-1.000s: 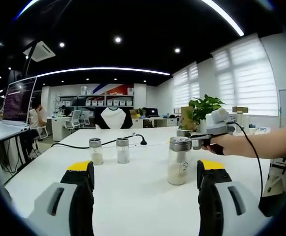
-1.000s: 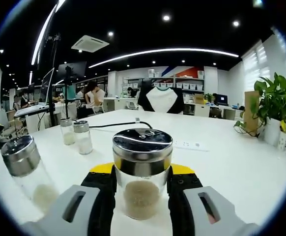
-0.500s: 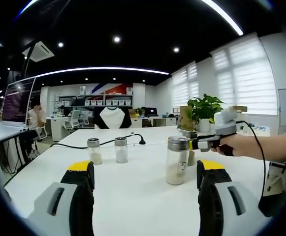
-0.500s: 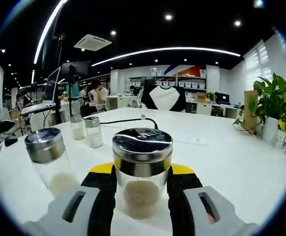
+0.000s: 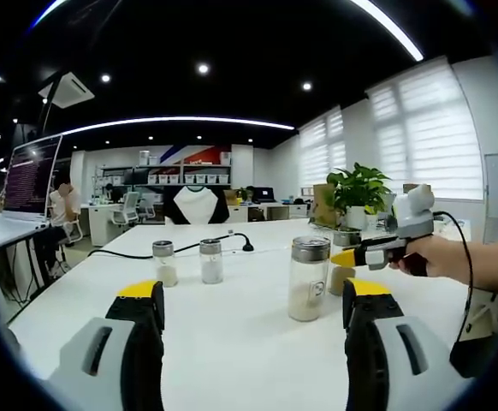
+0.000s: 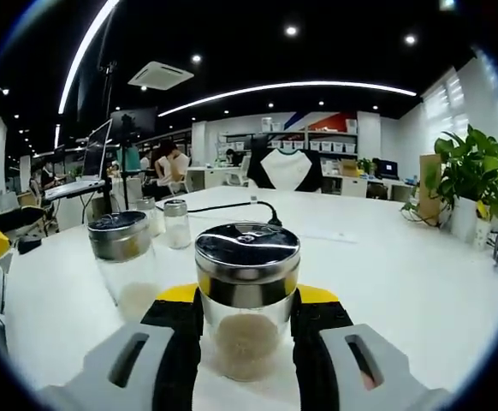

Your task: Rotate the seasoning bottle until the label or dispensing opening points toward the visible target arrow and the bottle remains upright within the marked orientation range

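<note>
In the right gripper view, the right hand-held gripper (image 6: 247, 330) has its two jaws pressed against the sides of a seasoning bottle (image 6: 247, 295), holding it upright with its long axis vertical and its steel cap on top. Pale granules fill its lower part. No label or dispensing hole can be made out on the side facing the camera, so which way it points cannot be told.

Just left of the seasoning bottle and a little farther back stands a second bottle (image 6: 126, 265), upright on the white tabletop (image 6: 386, 274). Beyond that one, two small shakers (image 6: 167, 223) stand side by side, with a black cable (image 6: 232, 205) running across the tabletop behind them. Far to the right of the seasoning bottle, a potted plant (image 6: 461, 184) sits near the tabletop edge.

In the left gripper view, the left hand-held gripper (image 5: 249, 312) has its jaws wide apart with nothing between them. Ahead of it the second bottle (image 5: 308, 278) stands upright, a small mark on its glass facing the camera. Just right of it is the right hand-held gripper (image 5: 345, 257), held by a person's hand (image 5: 437, 257).
</note>
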Demonstrator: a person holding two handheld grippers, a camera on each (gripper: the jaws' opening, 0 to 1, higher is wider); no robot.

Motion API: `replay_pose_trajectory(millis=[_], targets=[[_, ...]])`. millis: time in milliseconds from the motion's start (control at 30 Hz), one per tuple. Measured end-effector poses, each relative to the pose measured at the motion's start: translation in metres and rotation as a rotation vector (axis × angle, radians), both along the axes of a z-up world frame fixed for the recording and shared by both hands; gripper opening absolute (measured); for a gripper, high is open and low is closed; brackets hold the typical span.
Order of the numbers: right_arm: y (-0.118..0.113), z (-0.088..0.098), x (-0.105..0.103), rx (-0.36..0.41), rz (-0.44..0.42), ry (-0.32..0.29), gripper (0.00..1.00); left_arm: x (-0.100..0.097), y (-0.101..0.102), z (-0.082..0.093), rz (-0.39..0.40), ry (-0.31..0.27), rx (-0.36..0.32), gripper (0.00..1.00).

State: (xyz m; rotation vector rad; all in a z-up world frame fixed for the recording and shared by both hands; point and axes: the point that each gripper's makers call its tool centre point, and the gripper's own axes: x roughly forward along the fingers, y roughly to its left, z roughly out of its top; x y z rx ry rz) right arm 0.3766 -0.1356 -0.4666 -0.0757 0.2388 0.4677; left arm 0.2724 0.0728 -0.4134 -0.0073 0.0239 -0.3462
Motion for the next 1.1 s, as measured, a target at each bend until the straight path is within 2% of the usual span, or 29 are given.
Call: replay_pose_trajectory(millis=[367,1100], targets=[[-0.005,-0.001,-0.025,-0.001,-0.024,0.002,0.39,-0.001,0.002,0.0,0.003,-0.003,0.003,0.91],[-0.009,0.001,-0.024,0.014,-0.071,-0.023,0.39,-0.001,0.002,-0.007,0.005,0.009,0.005,0.91]])
